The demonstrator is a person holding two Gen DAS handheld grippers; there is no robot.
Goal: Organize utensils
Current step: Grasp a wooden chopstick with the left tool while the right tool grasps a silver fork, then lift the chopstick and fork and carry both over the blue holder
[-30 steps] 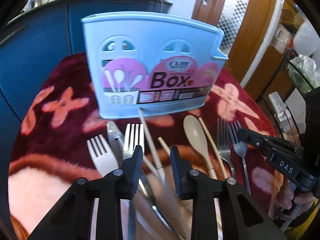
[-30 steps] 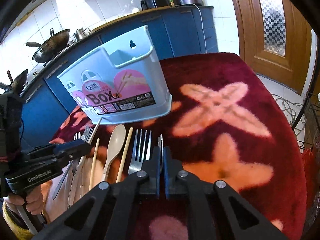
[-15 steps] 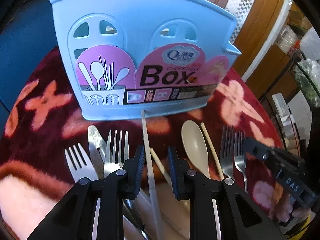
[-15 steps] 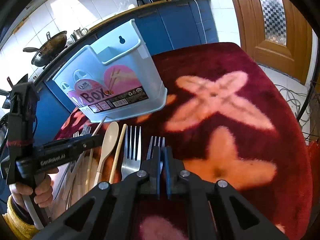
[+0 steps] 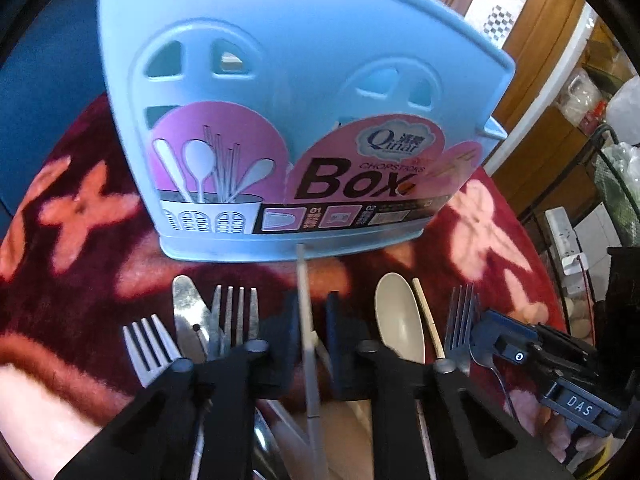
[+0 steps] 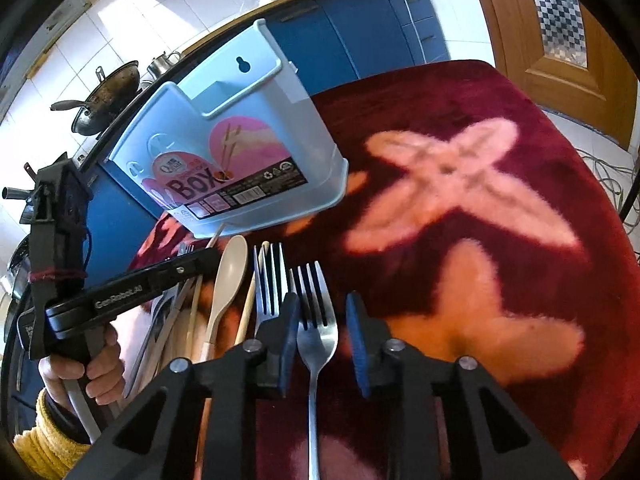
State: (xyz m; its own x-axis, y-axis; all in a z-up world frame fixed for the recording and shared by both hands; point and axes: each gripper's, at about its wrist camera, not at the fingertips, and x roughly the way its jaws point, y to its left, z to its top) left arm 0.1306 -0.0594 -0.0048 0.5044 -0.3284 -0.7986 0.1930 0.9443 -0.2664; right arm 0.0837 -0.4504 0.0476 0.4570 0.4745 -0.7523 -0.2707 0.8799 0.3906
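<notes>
A light blue utensil box (image 5: 304, 92) (image 6: 248, 152) stands upright on the red flowered tablecloth (image 6: 480, 240). In front of it lie forks, a knife (image 5: 186, 312), a beige spoon (image 5: 400, 320) and chopsticks. My left gripper (image 5: 312, 328) is shut on a pale chopstick (image 5: 304, 292) whose tip touches the foot of the box. My right gripper (image 6: 322, 320) is opening. A steel fork (image 6: 316, 320) lies on the cloth between its pads, which do not touch it. A second steel fork (image 6: 270, 280) lies just left of it.
A white plastic fork (image 5: 150, 344) and a steel fork (image 5: 236, 316) lie left of the held chopstick, and a wooden chopstick (image 5: 428, 320) lies right of the spoon. Blue kitchen cabinets (image 6: 360, 28) stand behind the table. A wooden door (image 6: 560, 40) is at the right.
The left gripper has come closer to the box and its jaws have narrowed onto the pale chopstick. The right jaws, shut on the steel fork before, have parted and let it go.
</notes>
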